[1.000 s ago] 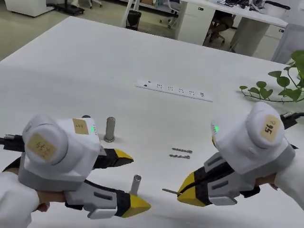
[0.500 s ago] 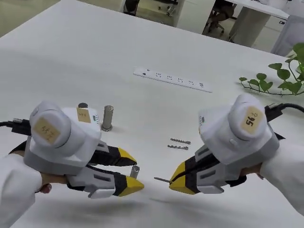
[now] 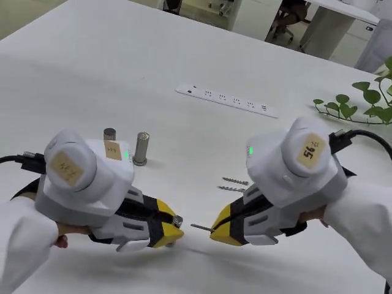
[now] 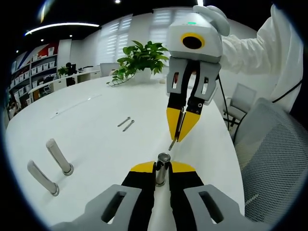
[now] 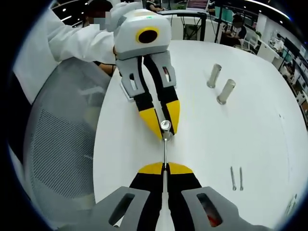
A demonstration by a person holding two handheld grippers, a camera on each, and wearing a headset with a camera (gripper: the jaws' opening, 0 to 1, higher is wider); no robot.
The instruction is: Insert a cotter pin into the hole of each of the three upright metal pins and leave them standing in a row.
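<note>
Opposite left hand-held gripper's [image 3: 173, 226] metal pin [image 3: 177, 220], right [image 3: 215, 224] levels cotter pin [image 3: 201, 227].

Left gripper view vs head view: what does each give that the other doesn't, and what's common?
Left gripper view: a mesh chair, and the clamped metal pin end-on with the cotter pin tip close to its top. Head view: paper labels on both gripper tops, and the left gripper from above. Both: right gripper holding the cotter pin, two free pins standing, spare cotter pins, plant.
</note>
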